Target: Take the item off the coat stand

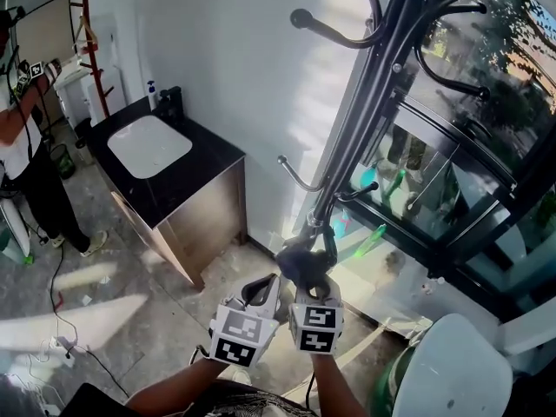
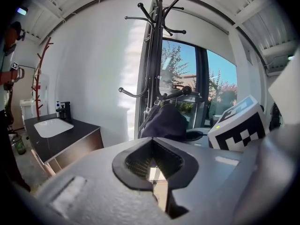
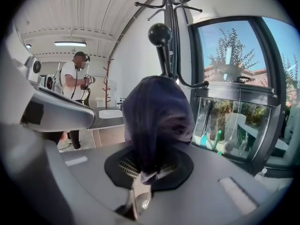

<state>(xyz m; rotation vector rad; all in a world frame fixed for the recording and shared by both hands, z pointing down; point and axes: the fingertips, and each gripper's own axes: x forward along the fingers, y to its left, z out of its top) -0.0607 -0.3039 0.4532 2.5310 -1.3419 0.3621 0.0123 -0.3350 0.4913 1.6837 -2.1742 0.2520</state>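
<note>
- Right now the dark blue cloth item (image 3: 157,121) hangs from a low hook (image 3: 160,34) of the coat stand (image 1: 365,120), beside the window. The hook's round knob stands above the cloth.
- The right tool (image 3: 143,172) is clamped on the item's lower edge, with a fold of cloth pinched between its pads.
- The left tool (image 2: 152,165) sits just beside it, jaws drawn together with only a slit between them, and holds nothing.
- The item looks soft and limp: it sags and bunches, so it will likely fold and swing instead of keeping its shape.
- It is probably light, since a thin hook carries it without any sign of strain.
- Cloth is not slippery or fragile, but a hold on one thin fold could slide off under a sharp tug.
- A hold low down only pulls the cloth tight against the hook. A better hold is higher, near where it loops over the hook arm.
- The loop must rise up and over the knob before it comes free.
</note>
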